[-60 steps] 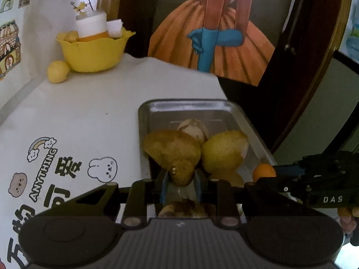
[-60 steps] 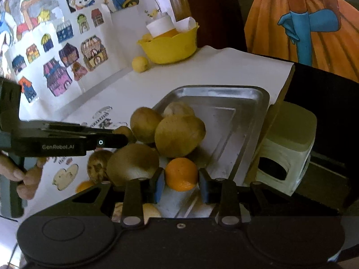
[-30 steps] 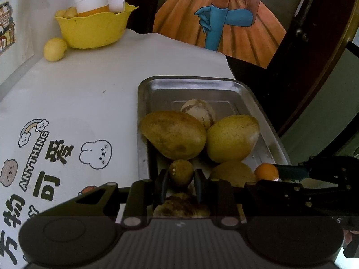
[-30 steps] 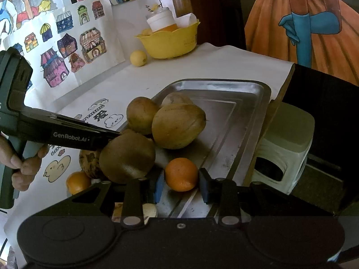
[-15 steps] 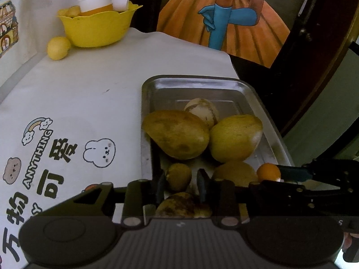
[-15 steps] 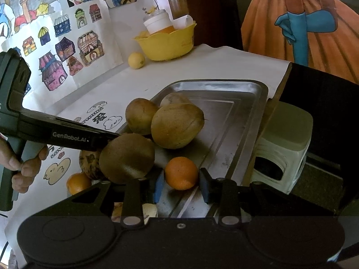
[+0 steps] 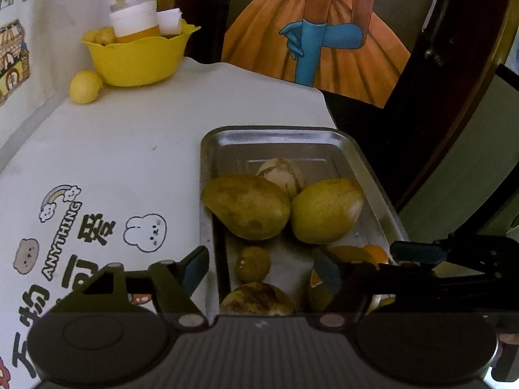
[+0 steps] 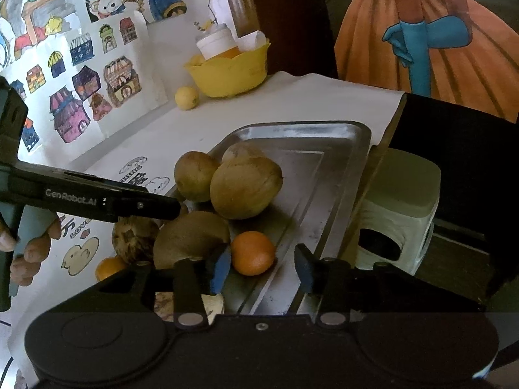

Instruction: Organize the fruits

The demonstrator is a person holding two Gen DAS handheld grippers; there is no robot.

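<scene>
A metal tray (image 7: 275, 137) on the white table holds several brownish-yellow fruits, among them a pear-like one (image 7: 248, 206) and a rounder one (image 7: 324, 210). My left gripper (image 7: 259, 270) is open; a small brown-green fruit (image 7: 253, 264) lies in the tray between its fingers, untouched. My right gripper (image 8: 261, 267) is open; a small orange (image 8: 253, 253) rests in the tray (image 8: 324, 162) between its fingers. The orange shows partly in the left wrist view (image 7: 376, 254), behind the right gripper.
A yellow bowl (image 7: 136, 55) with a white-lidded jar stands at the back left, a lemon (image 7: 85, 86) beside it. Another orange (image 8: 108, 267) lies on the table left of the tray. A pale stool (image 8: 399, 201) stands beyond the table's right edge.
Both grippers have opened. The left let go of the small brown-green fruit, the right let go of the orange; both fruits now lie in the tray.
</scene>
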